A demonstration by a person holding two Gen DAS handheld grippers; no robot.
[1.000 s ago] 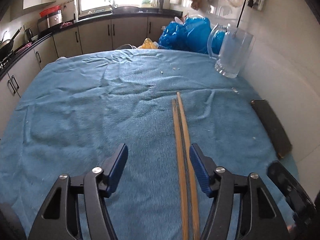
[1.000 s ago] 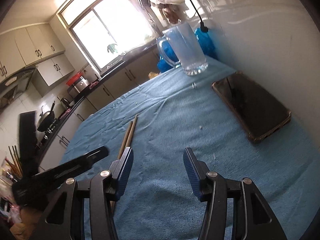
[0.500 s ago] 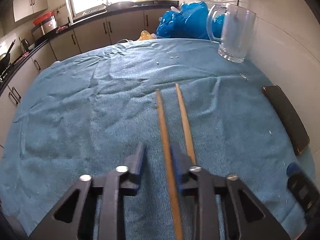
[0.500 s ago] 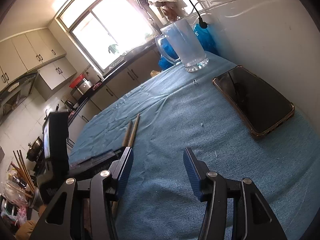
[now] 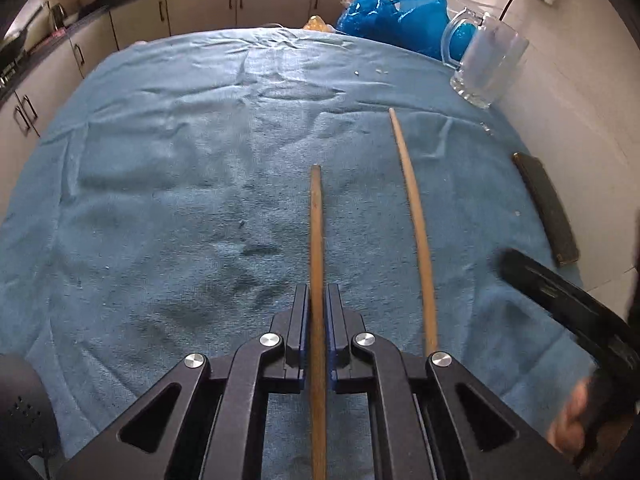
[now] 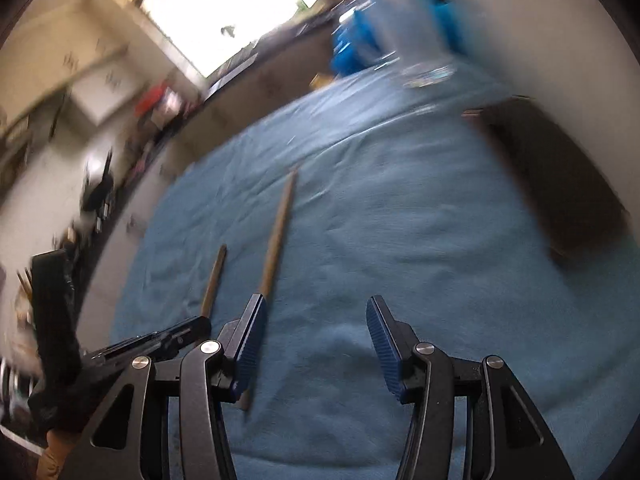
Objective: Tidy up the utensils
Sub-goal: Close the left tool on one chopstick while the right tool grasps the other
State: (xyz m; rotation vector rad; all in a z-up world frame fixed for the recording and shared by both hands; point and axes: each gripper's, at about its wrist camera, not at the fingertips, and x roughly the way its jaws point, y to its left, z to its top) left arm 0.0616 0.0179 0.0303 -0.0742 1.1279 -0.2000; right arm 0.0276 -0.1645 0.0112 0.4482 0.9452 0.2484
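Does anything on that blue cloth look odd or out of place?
A dark phone lies near the wall among the utensils. The chopsticks are split: one is clamped in the left tongs, the other lies loose on the rumpled cloth.

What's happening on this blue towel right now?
A person works two handheld grippers over a blue towel. The left gripper, whose jaws have just been closing, is clamped on one wooden chopstick. The second chopstick lies loose on the towel beside it. The right gripper is open and empty. A glass mug stands near the wall.
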